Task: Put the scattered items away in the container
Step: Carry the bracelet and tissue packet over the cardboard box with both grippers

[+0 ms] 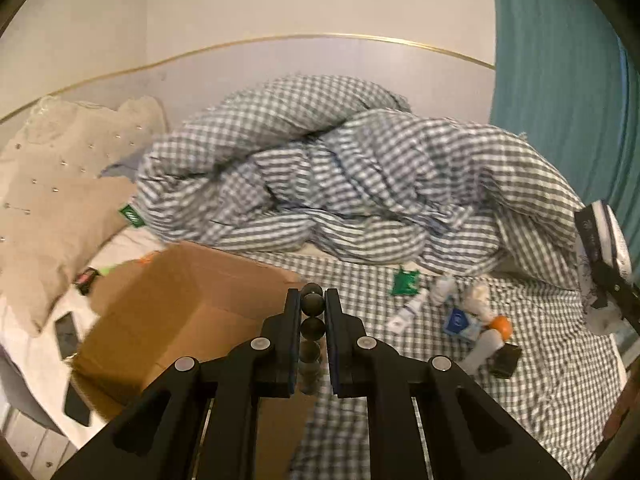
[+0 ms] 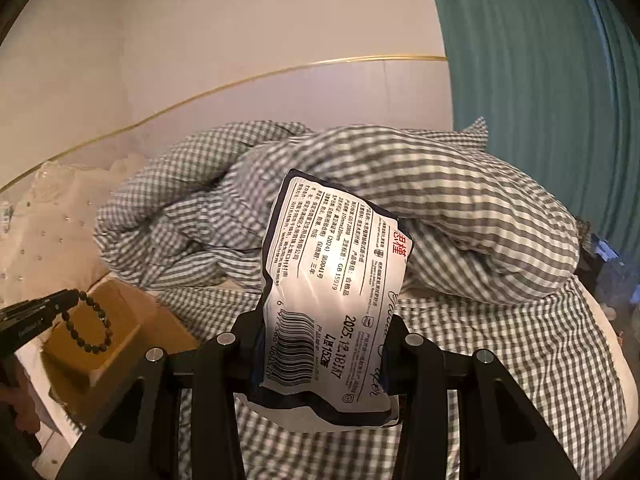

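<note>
My left gripper (image 1: 312,304) is shut on a dark bead bracelet (image 1: 312,316) and holds it just right of the open cardboard box (image 1: 160,300). In the right wrist view the bracelet (image 2: 96,324) hangs from the left gripper (image 2: 68,300) over the box (image 2: 116,320). My right gripper (image 2: 324,340) is shut on a white tissue pack (image 2: 328,284) with a barcode, held above the checked bed sheet (image 2: 500,360). The pack (image 1: 604,236) also shows at the right edge of the left wrist view. Scattered items lie on the sheet: a green packet (image 1: 405,282), small tubes (image 1: 412,308), a blue-white pack (image 1: 460,320), an orange-capped bottle (image 1: 490,340), a black block (image 1: 506,360).
A rumpled checked duvet (image 1: 340,176) fills the back of the bed. A beige pillow (image 1: 56,200) lies at left, with small dark items (image 1: 66,334) on the white sheet beside the box. A teal curtain (image 1: 560,60) hangs at right.
</note>
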`<state>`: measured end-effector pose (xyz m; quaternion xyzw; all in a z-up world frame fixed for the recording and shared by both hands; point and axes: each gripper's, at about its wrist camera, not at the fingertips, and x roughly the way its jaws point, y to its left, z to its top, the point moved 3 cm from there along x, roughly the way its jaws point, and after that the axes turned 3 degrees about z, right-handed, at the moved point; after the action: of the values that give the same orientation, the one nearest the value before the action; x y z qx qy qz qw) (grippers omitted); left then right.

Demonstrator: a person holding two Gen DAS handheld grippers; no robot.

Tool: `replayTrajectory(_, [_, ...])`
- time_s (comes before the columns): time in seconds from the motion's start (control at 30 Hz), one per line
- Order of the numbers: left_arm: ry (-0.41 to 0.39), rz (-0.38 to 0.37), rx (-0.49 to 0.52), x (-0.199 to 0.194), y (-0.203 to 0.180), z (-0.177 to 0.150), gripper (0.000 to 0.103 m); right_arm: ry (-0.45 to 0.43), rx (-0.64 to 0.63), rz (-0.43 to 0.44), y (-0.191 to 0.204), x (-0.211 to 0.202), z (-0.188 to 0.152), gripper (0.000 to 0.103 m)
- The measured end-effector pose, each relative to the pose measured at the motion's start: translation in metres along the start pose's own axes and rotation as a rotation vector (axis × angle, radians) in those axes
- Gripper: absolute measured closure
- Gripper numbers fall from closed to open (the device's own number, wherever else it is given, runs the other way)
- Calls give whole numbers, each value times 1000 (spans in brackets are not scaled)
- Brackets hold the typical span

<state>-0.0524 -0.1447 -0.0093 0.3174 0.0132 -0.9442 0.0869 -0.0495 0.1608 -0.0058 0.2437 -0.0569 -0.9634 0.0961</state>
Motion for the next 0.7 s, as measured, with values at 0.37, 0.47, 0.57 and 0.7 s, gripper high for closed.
replayTrajectory(0.37, [8, 104, -83, 0, 72, -6, 92, 4, -73, 52, 42, -12, -4, 62])
replayTrajectory(0.47, [20, 117, -99, 6, 88, -9, 92, 4, -97, 68, 57, -11, -1, 62])
replayTrajectory(0.57, [45, 119, -113, 15, 101, -14, 92, 5, -116, 92, 73, -8, 1, 62])
replayTrajectory(0.7, [64, 134, -124, 23, 115, -17, 81, 6, -150, 125, 98, 0, 4, 62])
